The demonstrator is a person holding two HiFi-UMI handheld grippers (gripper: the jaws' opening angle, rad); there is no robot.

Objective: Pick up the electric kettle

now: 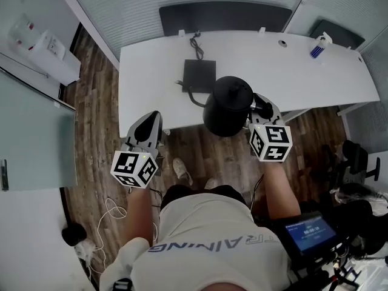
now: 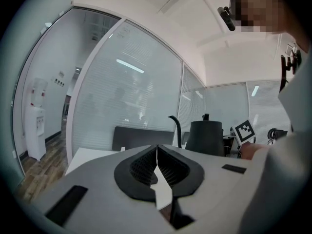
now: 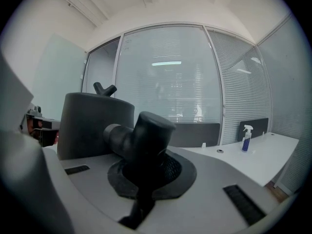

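The black electric kettle [image 1: 227,107] hangs in the air over the white desk's front edge, off its flat black square base [image 1: 199,74]. My right gripper [image 1: 262,108] is shut on the kettle's thick black handle [image 3: 146,133], to the right of the kettle body [image 3: 95,126]. In the right gripper view the handle fills the space between the jaws of the right gripper [image 3: 146,167]. My left gripper [image 1: 150,125] is shut and empty, left of the kettle and in front of the desk edge. The left gripper view shows the left gripper [image 2: 157,152] with jaws pressed together, and the kettle [image 2: 204,138] with its thin spout to its right.
The white desk [image 1: 151,65] runs along glass partition walls. A cable [image 1: 196,41] lies behind the base, and a dark chair back [image 1: 224,17] stands beyond the desk. A blue spray bottle [image 1: 319,46] is at the far right. A water dispenser [image 1: 45,50] stands at left.
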